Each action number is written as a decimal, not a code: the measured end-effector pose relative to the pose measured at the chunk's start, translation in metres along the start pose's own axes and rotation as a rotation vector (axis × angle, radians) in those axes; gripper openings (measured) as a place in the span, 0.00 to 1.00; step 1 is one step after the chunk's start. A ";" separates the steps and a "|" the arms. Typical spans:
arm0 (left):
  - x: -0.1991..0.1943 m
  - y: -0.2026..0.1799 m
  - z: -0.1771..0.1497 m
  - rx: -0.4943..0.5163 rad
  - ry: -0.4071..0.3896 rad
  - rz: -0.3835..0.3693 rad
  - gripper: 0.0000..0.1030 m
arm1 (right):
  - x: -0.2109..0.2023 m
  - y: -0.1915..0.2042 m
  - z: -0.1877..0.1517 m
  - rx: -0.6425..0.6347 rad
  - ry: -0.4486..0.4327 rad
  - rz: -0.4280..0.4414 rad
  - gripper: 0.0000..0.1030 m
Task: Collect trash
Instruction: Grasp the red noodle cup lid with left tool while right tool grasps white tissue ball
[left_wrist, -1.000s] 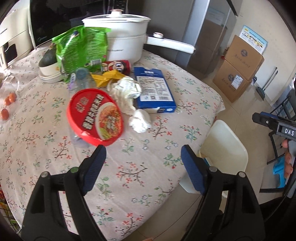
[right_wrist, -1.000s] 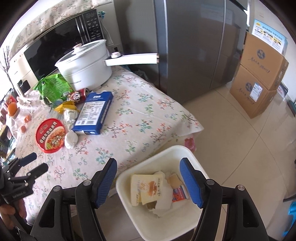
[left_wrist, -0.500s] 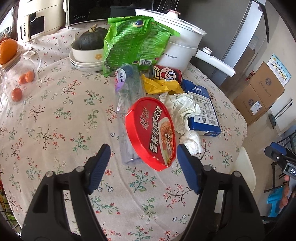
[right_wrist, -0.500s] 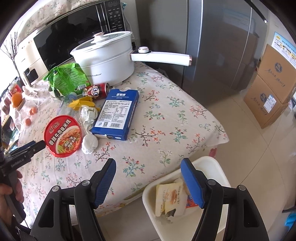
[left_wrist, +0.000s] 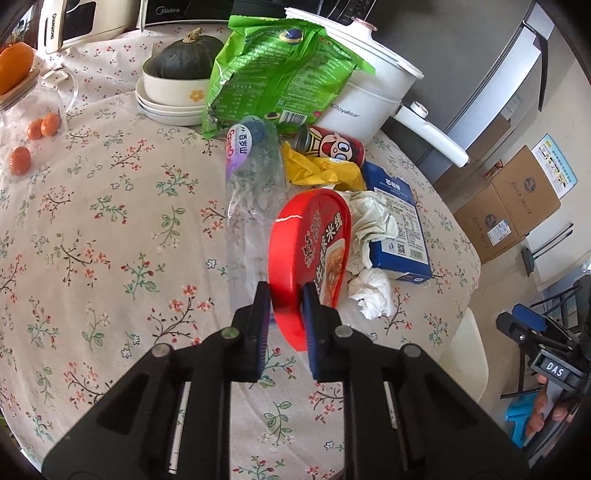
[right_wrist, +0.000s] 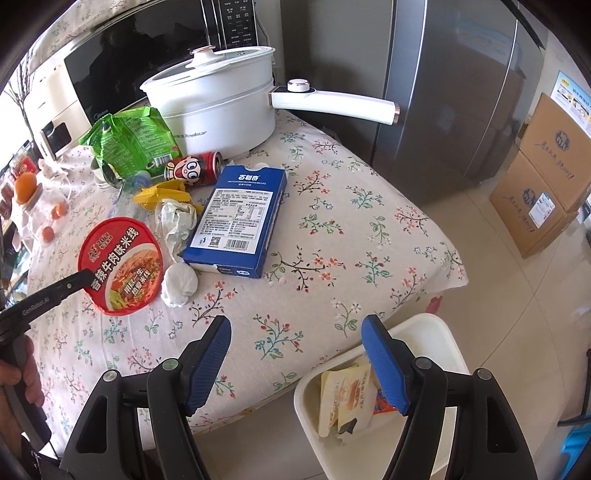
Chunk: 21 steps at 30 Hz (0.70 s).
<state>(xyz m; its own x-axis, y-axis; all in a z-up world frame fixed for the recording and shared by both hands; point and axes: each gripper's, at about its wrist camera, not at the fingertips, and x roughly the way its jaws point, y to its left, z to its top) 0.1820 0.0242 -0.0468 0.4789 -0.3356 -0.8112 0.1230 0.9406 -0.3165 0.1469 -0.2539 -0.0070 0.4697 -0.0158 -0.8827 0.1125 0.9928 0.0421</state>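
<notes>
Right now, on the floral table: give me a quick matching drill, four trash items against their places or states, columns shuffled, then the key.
Items:
1. round red noodle-bowl lid
2. flat blue cardboard box
3. green foil snack bag
4. crumpled white tissue ball

Places or states:
A. leaning against the white electric pot
B. pinched at its rim by the left claw
C. lying flat, nutrition label up
D. on the cloth just beside the lid

Pairs: 1-B, 2-C, 3-A, 4-D

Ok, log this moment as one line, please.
left gripper: just closed on red noodle bowl rim | right gripper: open, empty, near white bin | phase: grasp
</notes>
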 end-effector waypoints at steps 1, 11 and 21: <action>-0.004 -0.001 0.000 0.010 -0.009 0.001 0.17 | 0.002 0.002 0.000 0.002 0.002 0.001 0.72; -0.053 -0.007 -0.007 0.045 -0.096 -0.022 0.16 | 0.027 0.034 0.007 -0.002 0.048 0.047 0.72; -0.077 0.009 -0.015 0.030 -0.136 0.006 0.16 | 0.066 0.080 0.017 -0.043 0.103 0.107 0.72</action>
<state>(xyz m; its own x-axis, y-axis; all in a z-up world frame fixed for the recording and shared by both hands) 0.1329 0.0581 0.0050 0.5928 -0.3217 -0.7383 0.1445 0.9443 -0.2955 0.2012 -0.1779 -0.0537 0.3842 0.1006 -0.9177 0.0278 0.9923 0.1205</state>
